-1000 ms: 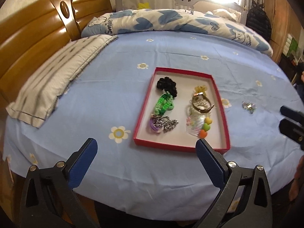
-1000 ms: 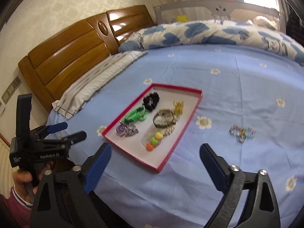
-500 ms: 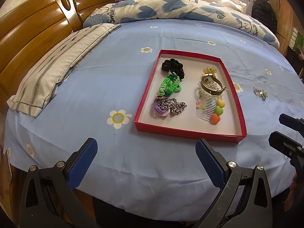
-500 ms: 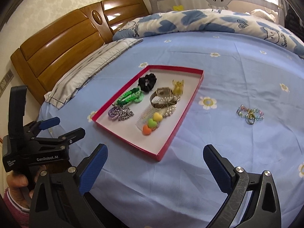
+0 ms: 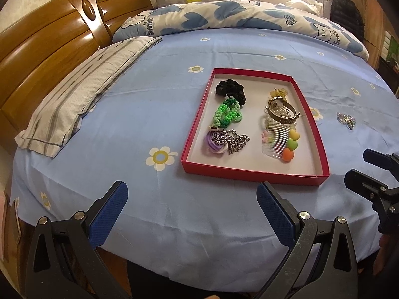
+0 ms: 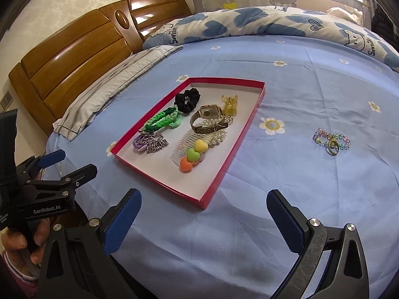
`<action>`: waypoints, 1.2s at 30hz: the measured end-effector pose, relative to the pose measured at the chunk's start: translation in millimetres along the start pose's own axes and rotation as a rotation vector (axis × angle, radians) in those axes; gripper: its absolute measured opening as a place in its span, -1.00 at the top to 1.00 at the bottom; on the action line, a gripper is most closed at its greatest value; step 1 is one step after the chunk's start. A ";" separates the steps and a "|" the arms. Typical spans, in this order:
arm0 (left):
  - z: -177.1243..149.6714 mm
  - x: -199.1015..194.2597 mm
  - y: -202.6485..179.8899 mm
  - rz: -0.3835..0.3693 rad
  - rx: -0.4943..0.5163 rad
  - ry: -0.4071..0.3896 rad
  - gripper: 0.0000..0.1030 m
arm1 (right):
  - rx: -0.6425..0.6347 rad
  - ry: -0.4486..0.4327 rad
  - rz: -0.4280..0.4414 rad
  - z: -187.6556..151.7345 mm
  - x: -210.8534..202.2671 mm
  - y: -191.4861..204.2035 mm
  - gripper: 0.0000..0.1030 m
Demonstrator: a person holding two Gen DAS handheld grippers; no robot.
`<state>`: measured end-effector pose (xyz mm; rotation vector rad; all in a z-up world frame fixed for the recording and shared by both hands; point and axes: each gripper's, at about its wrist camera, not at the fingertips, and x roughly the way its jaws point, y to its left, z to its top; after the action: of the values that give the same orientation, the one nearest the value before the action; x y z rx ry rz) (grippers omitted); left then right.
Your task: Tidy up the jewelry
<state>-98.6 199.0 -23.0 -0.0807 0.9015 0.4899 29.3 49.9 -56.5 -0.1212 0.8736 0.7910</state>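
Observation:
A red-rimmed tray (image 5: 192,134) (image 6: 245,138) lies on the blue bedsheet. It holds a black scrunchie (image 5: 229,90), green braided bands (image 5: 227,113), a silver chain on a purple band (image 5: 228,143), a watch (image 6: 208,118), pearls and a clear comb with coloured hearts (image 5: 281,140). A beaded bracelet with a ring (image 6: 331,140) (image 5: 346,120) lies on the sheet right of the tray. My left gripper (image 5: 192,210) is open near the bed's front edge, short of the tray. My right gripper (image 6: 203,218) is open too, empty, near the tray's front corner.
A striped pillow (image 5: 84,92) lies at the left by the wooden headboard (image 5: 45,49). A blue-and-white quilt (image 5: 224,17) is bunched along the far side with a bed rail behind. A hand (image 6: 27,239) holds the left gripper's handle.
Both grippers have moved forward over the bed toward the tray, which now looks larger and nearer. Both stay open; nothing on the bed has moved.

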 end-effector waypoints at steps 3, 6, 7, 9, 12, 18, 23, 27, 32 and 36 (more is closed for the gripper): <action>0.1 1.1 0.9 0.000 -0.005 0.001 -1.00 | -0.005 -0.001 0.001 0.2 1.0 0.7 -0.97; 0.6 0.2 1.9 0.000 -0.010 -0.005 -1.00 | -0.006 -0.004 0.003 0.8 1.1 0.8 -0.97; 0.2 -0.1 2.0 0.002 -0.010 -0.006 -1.00 | -0.007 -0.004 0.004 0.6 1.1 1.0 -0.97; 0.2 -0.5 1.8 0.000 -0.010 -0.008 -1.00 | -0.008 -0.003 0.003 0.8 1.7 1.4 -0.97; 0.1 -0.6 1.5 0.002 -0.007 -0.009 -1.00 | -0.010 -0.004 0.003 1.2 2.1 2.0 -0.97; 0.4 -1.9 0.8 0.001 -0.006 -0.013 -1.00 | -0.017 -0.004 0.003 2.3 2.9 3.7 -0.97; 0.5 -1.8 1.0 0.001 -0.005 -0.013 -1.00 | -0.023 -0.003 0.005 2.7 2.8 5.5 -0.97; 0.4 -1.8 0.4 0.001 -0.003 -0.014 -1.00 | -0.027 -0.002 0.005 3.1 2.9 6.7 -0.97; 0.8 -1.1 -0.5 -0.001 -0.003 -0.013 -1.00 | -0.028 -0.003 0.005 3.3 2.9 7.2 -0.97; 0.8 -1.0 -0.5 -0.002 -0.004 -0.013 -1.00 | -0.030 -0.004 0.004 4.8 2.6 8.2 -0.97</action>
<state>-98.3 198.4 -21.8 -0.0817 0.8874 0.4902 28.0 59.2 -53.5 -0.1444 0.8586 0.8086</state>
